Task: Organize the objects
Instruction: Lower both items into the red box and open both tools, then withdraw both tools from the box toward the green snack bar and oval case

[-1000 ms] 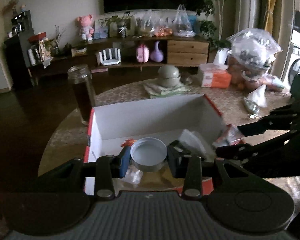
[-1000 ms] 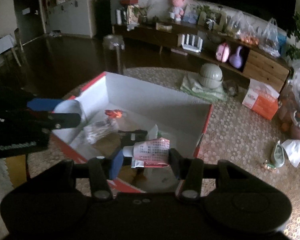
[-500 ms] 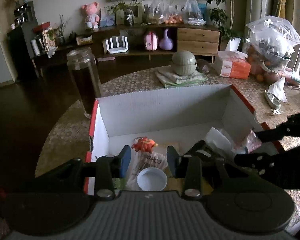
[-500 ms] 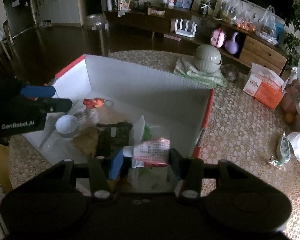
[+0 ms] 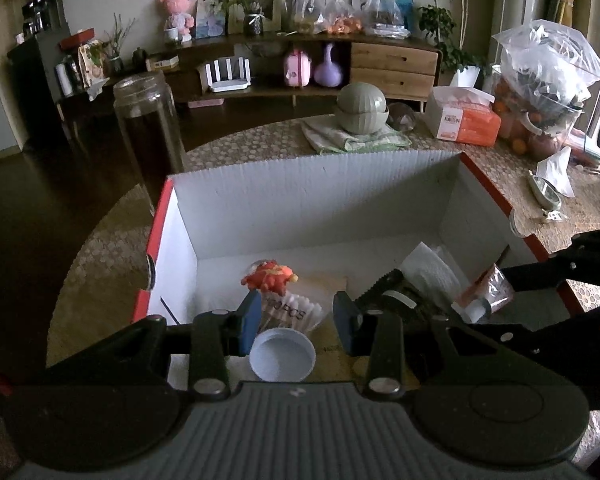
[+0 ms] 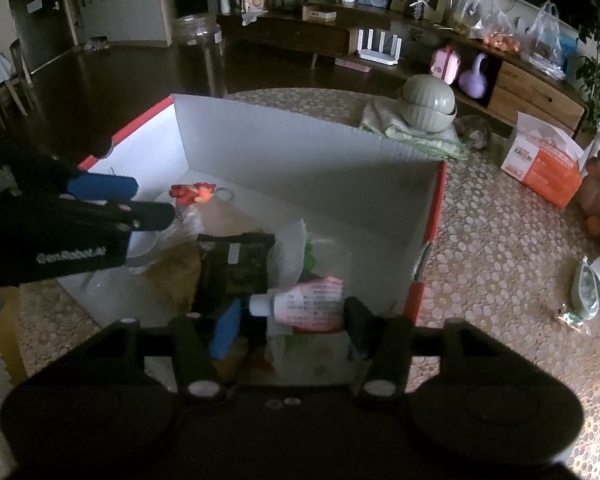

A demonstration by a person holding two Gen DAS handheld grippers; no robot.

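Our left gripper is spread wide over the near end of the white box, gripping nothing; the white lid lies on the box floor just below its fingers. Our right gripper pinches a pink tube over the box's right end. Inside the box we see a red toy toward the far wall, a dark packet and white paper. A glass jar stands beyond the box's left corner.

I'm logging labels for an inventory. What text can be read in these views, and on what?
"KALON", partly blurred: orange tissue box.
"GenRobot.AI": left gripper body.
"…00PCS", first digits hidden: bag in the white box.
Pink tube in right gripper: print too small.
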